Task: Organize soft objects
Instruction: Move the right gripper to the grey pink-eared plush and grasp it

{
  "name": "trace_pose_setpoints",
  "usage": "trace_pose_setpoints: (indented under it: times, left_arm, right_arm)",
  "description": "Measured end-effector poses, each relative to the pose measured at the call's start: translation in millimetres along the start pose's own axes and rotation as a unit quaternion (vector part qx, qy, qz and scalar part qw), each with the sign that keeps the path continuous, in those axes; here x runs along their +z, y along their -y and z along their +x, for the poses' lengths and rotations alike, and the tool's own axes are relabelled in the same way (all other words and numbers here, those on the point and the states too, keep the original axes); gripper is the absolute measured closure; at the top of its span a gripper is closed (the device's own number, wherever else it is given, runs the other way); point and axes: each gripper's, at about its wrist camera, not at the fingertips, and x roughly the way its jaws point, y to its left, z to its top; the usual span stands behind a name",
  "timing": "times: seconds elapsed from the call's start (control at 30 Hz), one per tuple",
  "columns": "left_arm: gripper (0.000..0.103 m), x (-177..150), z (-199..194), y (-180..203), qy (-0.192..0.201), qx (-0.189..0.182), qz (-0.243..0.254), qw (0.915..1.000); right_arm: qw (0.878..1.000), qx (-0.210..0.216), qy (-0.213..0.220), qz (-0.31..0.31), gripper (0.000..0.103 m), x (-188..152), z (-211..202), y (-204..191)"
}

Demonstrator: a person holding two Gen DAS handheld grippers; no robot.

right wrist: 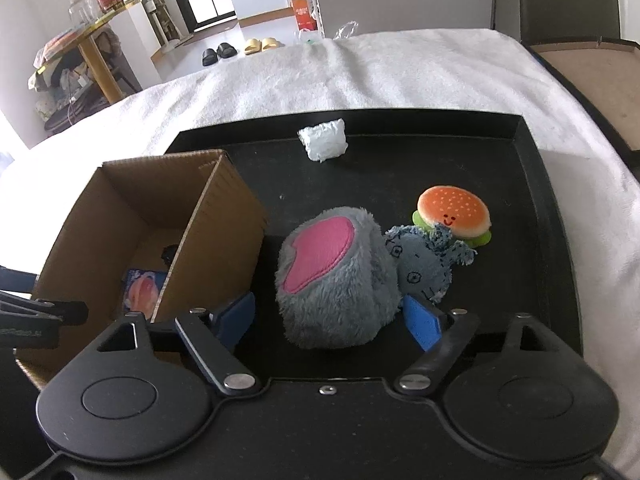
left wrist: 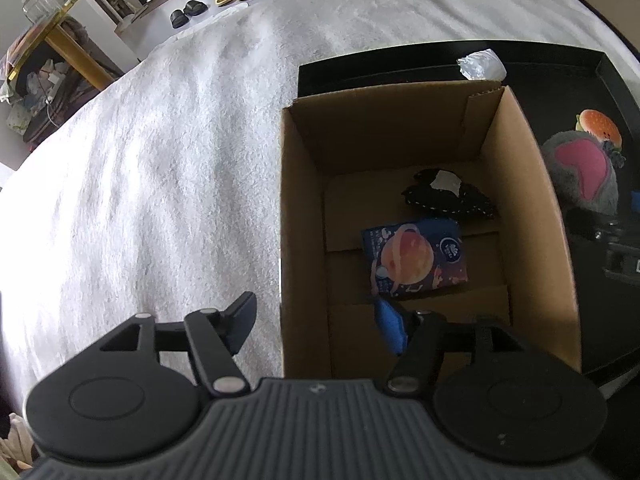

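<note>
Brown corrugated cardboard box [left wrist: 520, 200]; inside, dark-blue packet printed with an orange ringed planet [left wrist: 416, 258] and black fabric piece with pale stitching and white patch [left wrist: 448, 196]. Black tray [right wrist: 552, 220]: grey furry plush with pink patch [right wrist: 332, 276], blue-grey knitted doll [right wrist: 428, 264], orange-bun burger toy with green edge and smiling face [right wrist: 454, 214], white crumpled wad [right wrist: 323, 140]. White bedspread [left wrist: 160, 160].

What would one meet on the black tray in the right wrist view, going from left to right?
Cardboard box → grey plush with the pink patch → small blue-grey doll → burger toy. The white wrapped packet lies farther back, so its place in this order is unclear.
</note>
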Motion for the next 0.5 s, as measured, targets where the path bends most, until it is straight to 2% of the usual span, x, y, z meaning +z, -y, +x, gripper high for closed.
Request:
trace_pose_setpoints:
  times: [0.13,0.2,0.27,0.3,0.37,0.5]
  left_arm:
    - [0.038,1.1,1.4,3.9,-0.004,0.009,0.0,1.0]
    - [0.037,1.0,1.9,5.0,-0.006,0.014,0.001,0.9999]
    - [0.037,1.4,2.4,6.6,-0.006,0.018,0.002,0.9998]
    - [0.037,1.6,2.3,7.1,-0.007,0.02,0.003,0.9998]
    - [0.037,2.1,1.7,8.0,-0.007,0.022,0.003,0.9997]
    - [0.037,2.2,0.2,10.0,-0.004,0.026,0.006,0.9996]
  right_arm:
    - [1.0,-0.003,-0.002,-0.008,0.023,-1.4,6.9,-0.2]
    - [1.0,-0.003,-0.006,-0.015,0.028,-1.4,10.0,-0.6]
    - [1.0,0.01,-0.024,-0.006,0.049,-1.2,13.9,2.6]
    - [1.0,0.01,-0.027,-0.001,0.053,-0.5,15.2,4.7]
    - [1.0,0.009,-0.025,-0.004,0.059,-0.9,13.1,6.6]
    - [1.0,0.015,-0.024,-0.012,0.063,-1.9,5.6,9.8]
